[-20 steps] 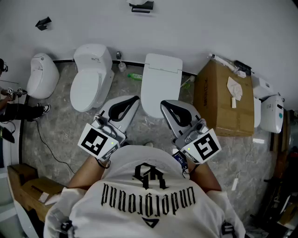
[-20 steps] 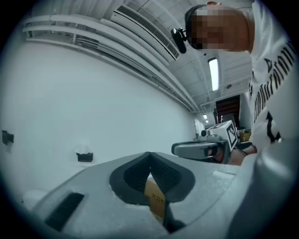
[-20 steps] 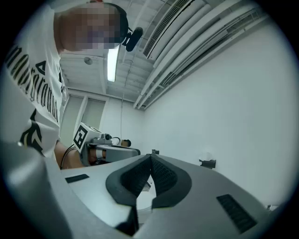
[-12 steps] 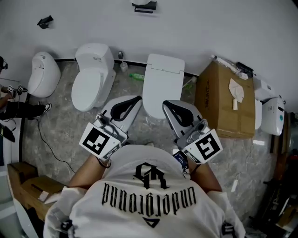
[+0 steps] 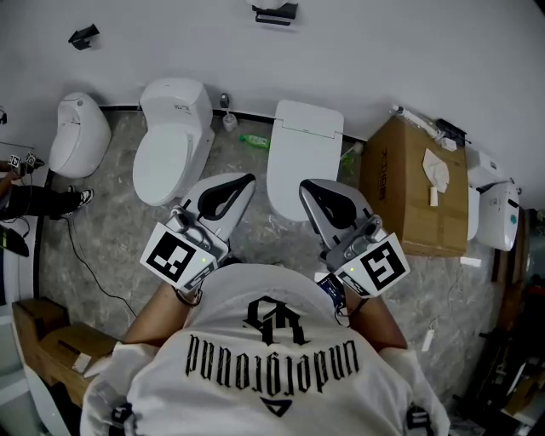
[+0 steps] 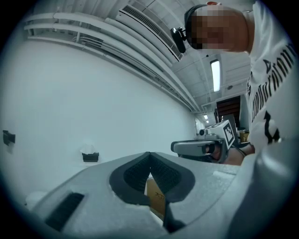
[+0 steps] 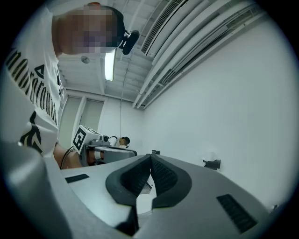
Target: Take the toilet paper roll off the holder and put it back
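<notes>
Brightly, evenly lit by a long white ceiling strip lamp [image 6: 215,74]; soft shadows; fisheye-bent edges, black corners in 2 gripper views.

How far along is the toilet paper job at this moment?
Done: nothing visible; white paper sits on the wall holder. In hand: nothing; the left gripper and right gripper are both shut and empty, held well away from it. Left: reaching the wall holder, taking the white paper off, putting it back.

wall holder [image 5: 274,12] shifted slightly right in view, toilets [image 5: 305,157] likewise
</notes>
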The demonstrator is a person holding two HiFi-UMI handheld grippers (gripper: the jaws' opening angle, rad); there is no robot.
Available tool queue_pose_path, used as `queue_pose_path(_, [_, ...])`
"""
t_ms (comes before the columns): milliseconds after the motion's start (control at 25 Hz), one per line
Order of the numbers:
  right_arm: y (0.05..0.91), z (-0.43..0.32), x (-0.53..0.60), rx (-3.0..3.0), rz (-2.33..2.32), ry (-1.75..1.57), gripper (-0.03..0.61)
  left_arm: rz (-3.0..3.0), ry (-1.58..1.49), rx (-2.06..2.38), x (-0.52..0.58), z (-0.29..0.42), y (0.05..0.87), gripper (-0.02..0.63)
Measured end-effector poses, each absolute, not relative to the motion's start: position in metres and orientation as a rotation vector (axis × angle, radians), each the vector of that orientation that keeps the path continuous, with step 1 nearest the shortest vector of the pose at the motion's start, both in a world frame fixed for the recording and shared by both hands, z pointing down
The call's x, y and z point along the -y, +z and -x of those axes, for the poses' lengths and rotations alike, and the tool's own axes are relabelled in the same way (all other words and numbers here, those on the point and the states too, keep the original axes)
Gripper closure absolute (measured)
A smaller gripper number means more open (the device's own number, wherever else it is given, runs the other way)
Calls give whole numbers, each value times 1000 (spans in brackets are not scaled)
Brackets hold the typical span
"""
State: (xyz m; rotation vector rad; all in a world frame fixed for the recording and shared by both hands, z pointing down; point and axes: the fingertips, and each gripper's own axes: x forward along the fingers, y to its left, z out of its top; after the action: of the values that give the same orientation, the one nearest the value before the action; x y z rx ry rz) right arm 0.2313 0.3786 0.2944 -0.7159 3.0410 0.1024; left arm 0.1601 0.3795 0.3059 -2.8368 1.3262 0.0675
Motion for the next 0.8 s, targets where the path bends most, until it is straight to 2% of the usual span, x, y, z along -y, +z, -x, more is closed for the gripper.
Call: queue_pose_path(800, [292, -24, -330, -3055, 747, 104, 565, 2859, 74, -1324, -348, 56, 304, 600])
